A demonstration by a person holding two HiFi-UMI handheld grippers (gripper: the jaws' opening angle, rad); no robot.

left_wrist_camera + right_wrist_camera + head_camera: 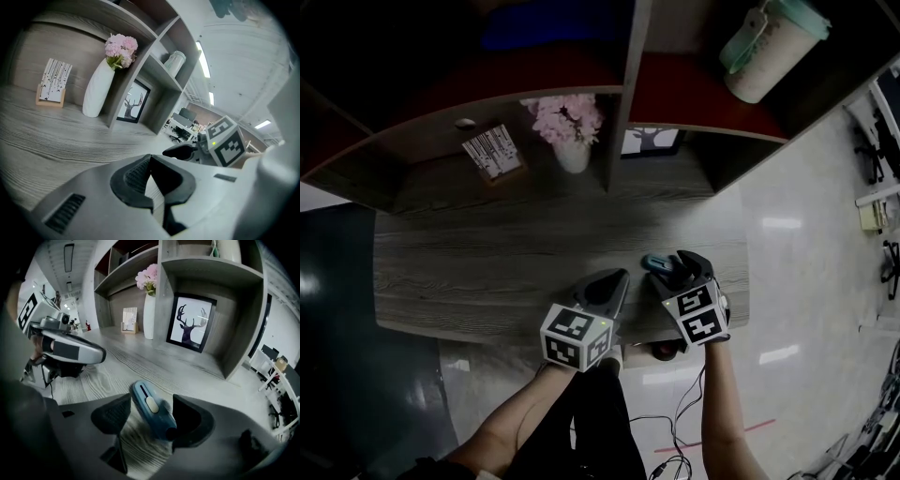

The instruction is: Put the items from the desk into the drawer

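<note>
A blue utility knife (151, 405) lies on the grey wood desk (487, 272) near its front right edge, also visible in the head view as the knife (655, 262). My right gripper (152, 404) is open around it. The knife's near end rests against the right pad (187, 416), and the left pad stands apart from it. From above, the right gripper (673, 272) is at the desk's front edge. My left gripper (614, 281) hovers just to its left, its jaws closed tip to tip with nothing between them, as the left gripper (150, 159) view shows. No drawer is visible.
At the back of the desk stand a white vase of pink flowers (572, 145), a small card in a wooden stand (492, 152) and a framed deer picture (190, 329) in a shelf bay. A lidded cup (769, 47) sits on an upper shelf. Cables lie on the floor below.
</note>
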